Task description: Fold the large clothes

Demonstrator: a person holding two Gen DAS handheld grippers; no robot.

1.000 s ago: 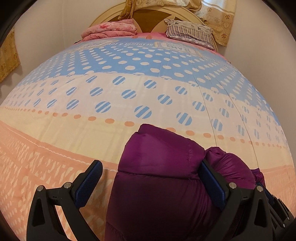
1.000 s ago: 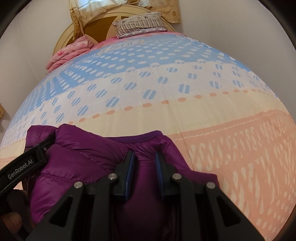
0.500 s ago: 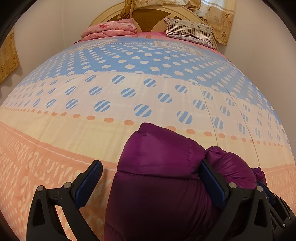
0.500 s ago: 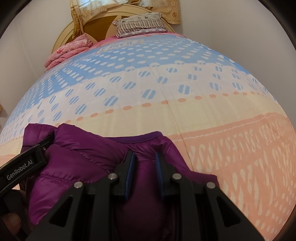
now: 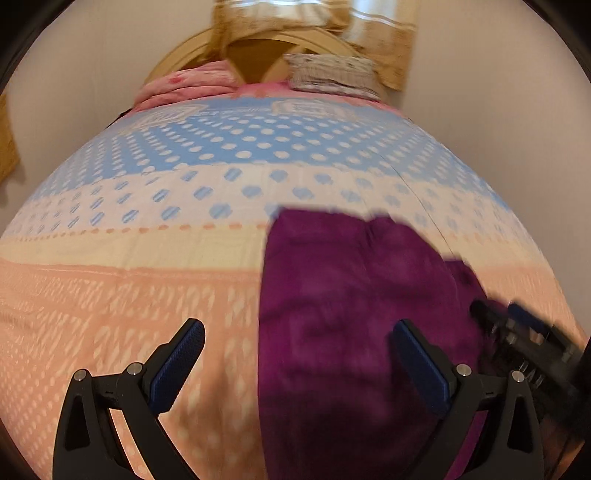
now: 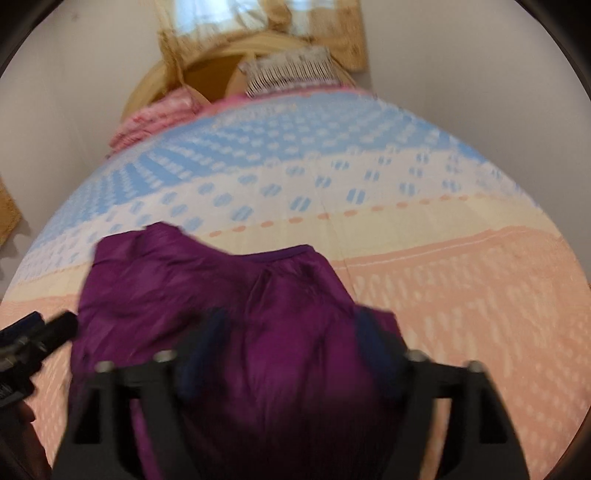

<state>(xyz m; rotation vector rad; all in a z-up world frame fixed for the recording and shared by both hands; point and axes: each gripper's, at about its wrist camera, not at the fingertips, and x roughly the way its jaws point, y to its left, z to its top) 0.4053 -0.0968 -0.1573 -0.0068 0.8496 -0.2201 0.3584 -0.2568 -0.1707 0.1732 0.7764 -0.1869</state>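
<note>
One wide bed (image 5: 122, 302) fills both views, its cover banded peach near, cream in the middle and blue with pale dots far, running up to a rounded wooden headboard (image 5: 258, 51). At that far end a folded pink blanket (image 5: 184, 83) lies on the left and a striped pillow (image 5: 332, 72) on the right, with tan curtains (image 5: 376, 29) hanging behind them.

On the near part of the cover lies the purple puffer jacket (image 6: 229, 295), folded into a thick bundle with its collar edge toward the far side. In the left wrist view it sits right of centre, spanning the peach and cream bands.

Both grippers are blurred. The left gripper (image 5: 295, 354) stands with its blue-padded fingers (image 5: 181, 362) spread wide; the left pad is over bare cover, the right pad is in front of the jacket, and neither visibly presses the fabric. The right gripper (image 6: 288, 347) is opening, its smeared dark fingers (image 6: 199, 354) now apart on either side of the jacket's near bulge, with fabric between them but no clamp visible. Each gripper shows at the edge of the other's view, beside the jacket.
</note>
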